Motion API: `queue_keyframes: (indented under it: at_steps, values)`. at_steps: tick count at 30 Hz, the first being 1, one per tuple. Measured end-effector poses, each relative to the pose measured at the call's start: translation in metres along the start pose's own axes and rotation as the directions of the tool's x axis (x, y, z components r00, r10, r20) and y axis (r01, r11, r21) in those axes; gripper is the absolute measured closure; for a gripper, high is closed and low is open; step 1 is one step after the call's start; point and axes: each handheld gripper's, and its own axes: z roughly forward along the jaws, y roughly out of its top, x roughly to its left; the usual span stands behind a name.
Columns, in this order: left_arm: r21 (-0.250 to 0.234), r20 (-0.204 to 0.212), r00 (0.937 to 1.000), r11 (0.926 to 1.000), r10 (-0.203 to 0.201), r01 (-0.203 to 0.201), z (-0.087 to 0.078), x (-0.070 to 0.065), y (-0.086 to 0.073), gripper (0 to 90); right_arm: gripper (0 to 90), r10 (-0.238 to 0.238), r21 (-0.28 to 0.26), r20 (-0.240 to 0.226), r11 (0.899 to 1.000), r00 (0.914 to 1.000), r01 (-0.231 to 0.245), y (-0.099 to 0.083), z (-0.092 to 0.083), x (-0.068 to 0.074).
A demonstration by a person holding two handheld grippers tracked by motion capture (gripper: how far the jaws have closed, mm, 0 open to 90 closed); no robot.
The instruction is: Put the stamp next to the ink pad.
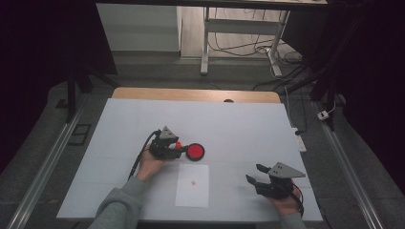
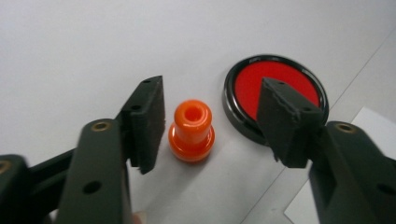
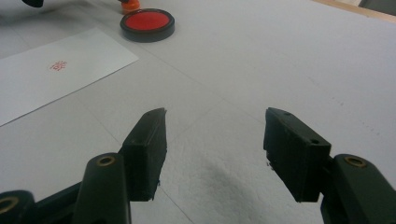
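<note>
Standing upright on the table, orange stamp [image 2: 191,130] sits btwn released left gripper [image 2: 210,121], untouched, just left of red ink pad [image 2: 275,88] (paper [image 1: 193,185] nearer). Right gripper [image 3: 215,154] released, empty.

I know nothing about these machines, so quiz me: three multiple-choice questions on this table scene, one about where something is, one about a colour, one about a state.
1. Where does the orange stamp stand?
A. on the sheet of paper
B. between the left gripper's jaws, beside the ink pad
C. under the right gripper

2. What colour is the ink pad's surface?
A. blue
B. green
C. red

3. How do the left gripper's jaws stand?
A. apart, not pressing the stamp
C. clamped on the paper
B. shut on the ink pad

Answers:
1 B: the left gripper view shows the stamp upright on the table between the jaws, the pad just past it.
2 C: the round pad is red inside a dark rim.
3 A: a gap shows on each side of the stamp.
</note>
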Motion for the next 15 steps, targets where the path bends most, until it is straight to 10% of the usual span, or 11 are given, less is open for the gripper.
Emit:
queue_keyframes:
  at_steps: [15]
  values:
    - [-0.075, 0.032, 0.9992, 0.9968, -0.025, 0.028, -0.033, -0.002, 0.004, 33.3, 38.5, 0.003, -0.006, 0.001, 1.0, 1.0, -0.003, 0.0, 0.0, 0.0]
